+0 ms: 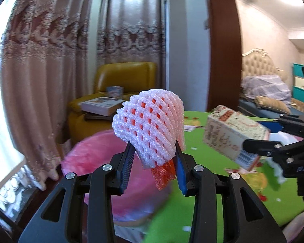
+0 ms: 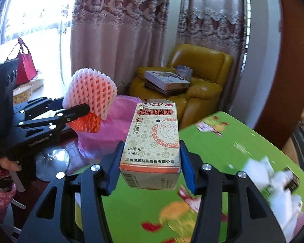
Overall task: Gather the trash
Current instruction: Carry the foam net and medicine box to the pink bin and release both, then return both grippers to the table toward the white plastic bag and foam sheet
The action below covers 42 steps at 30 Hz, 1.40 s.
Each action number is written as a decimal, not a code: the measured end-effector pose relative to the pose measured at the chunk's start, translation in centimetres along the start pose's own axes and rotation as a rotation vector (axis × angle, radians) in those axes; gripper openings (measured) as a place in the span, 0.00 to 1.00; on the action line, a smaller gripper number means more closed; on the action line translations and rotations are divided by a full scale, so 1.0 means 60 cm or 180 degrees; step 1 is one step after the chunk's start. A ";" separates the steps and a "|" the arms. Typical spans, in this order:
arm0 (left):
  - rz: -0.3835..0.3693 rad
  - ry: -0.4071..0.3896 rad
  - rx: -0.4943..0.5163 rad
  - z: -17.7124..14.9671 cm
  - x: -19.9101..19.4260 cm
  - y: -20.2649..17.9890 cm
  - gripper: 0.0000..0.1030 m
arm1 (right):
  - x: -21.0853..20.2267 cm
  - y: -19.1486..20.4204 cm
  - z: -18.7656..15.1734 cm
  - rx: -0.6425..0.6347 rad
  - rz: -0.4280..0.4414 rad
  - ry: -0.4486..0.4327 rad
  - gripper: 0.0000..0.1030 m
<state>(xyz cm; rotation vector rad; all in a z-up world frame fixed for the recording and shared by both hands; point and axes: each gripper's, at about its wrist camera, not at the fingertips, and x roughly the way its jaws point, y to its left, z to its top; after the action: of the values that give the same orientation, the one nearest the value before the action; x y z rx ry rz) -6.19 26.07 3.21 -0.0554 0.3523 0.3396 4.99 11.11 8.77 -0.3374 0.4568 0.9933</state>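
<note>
Left tongs (image 1: 155, 162) pinch a spongy lattice foam net (image 1: 150, 127); right tongs (image 2: 151, 164) pinch a rectangular cardboard box (image 2: 152, 139).

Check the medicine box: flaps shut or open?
Cannot tell. The medicine box sits clamped in the right gripper; no flap sticks out, but its far end is hidden.

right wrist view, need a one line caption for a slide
Right gripper clamps a medicine box above the green table, beside the left gripper holding foam fruit netting.
</note>
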 end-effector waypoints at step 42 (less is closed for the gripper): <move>0.0707 0.0201 -0.0373 -0.039 0.071 0.112 0.90 | 0.178 -0.029 0.106 0.0479 0.0174 -0.0048 0.68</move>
<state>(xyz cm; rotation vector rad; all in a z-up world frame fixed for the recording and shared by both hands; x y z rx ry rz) -5.48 33.50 -0.42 -0.1428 0.4020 0.5792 12.80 20.94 8.84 -0.1830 0.5261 1.0073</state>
